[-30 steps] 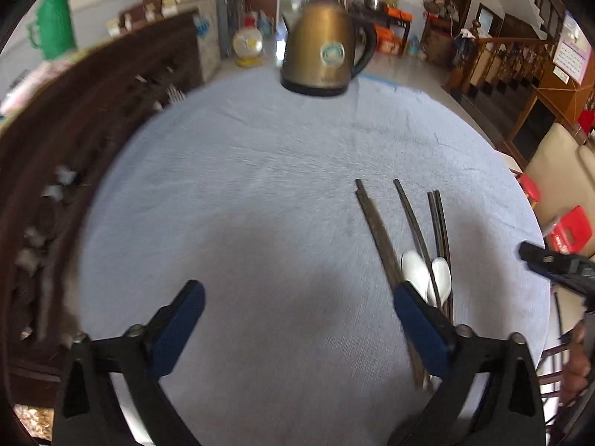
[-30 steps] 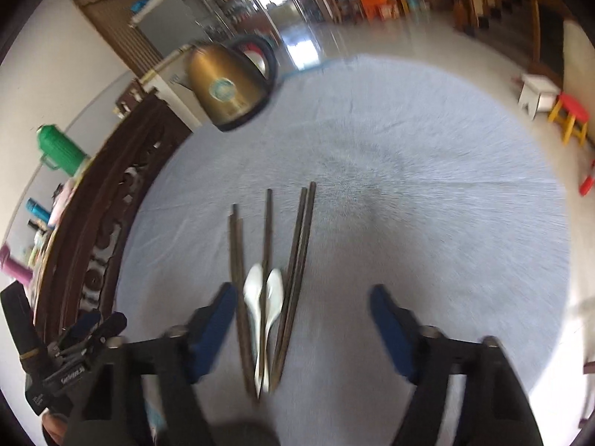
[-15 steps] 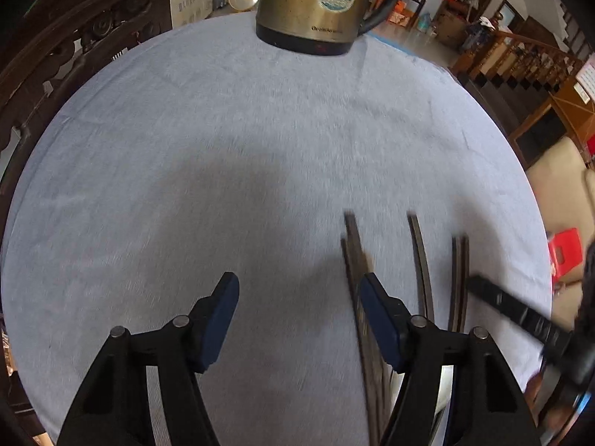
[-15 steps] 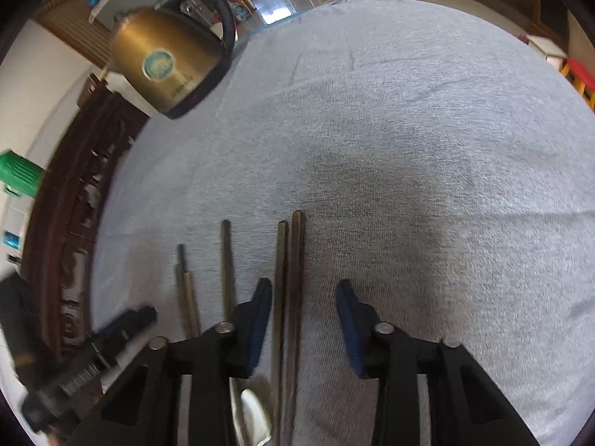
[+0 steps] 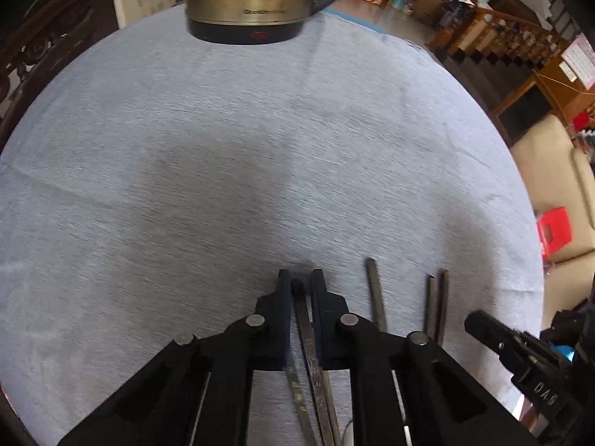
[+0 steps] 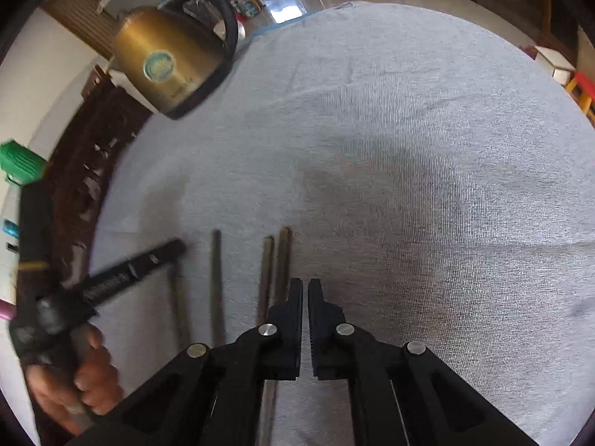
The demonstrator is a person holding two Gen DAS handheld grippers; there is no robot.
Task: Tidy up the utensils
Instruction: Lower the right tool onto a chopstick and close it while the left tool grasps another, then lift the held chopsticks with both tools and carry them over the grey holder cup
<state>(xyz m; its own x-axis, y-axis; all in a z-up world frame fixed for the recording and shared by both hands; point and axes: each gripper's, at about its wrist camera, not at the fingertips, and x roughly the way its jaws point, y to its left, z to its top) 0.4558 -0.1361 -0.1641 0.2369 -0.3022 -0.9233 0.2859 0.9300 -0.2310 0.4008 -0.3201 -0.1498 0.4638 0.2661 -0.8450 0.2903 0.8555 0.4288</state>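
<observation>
Table cloth: grey, covering the round table; all the utensils lie on it, close under both grippers.
Kettle: brass-coloured, well ahead of the jaws at the far edge, clear of the work.
Left gripper: its jaws have just been closing and now pinch the left chopsticks, with at least one dark stick caught between the pads close to its far end.
Right gripper: its jaws have just been closing and now stand nearly together. Only cloth shows in the slit, so it seems to hold nothing.
Left chopsticks: long axis in line with the left fingers, running back between them toward the camera.
Right chopsticks: a pair parallel to the right fingers but just to their left, passing beneath the left finger rather than between the two.
Single chopstick: lies between the two sets, parallel to both.
Deciding relation: the right pair lies sideways off its jaws, so that gripper likely needs to reopen and shift left; the left one looks ready to lift.
</observation>
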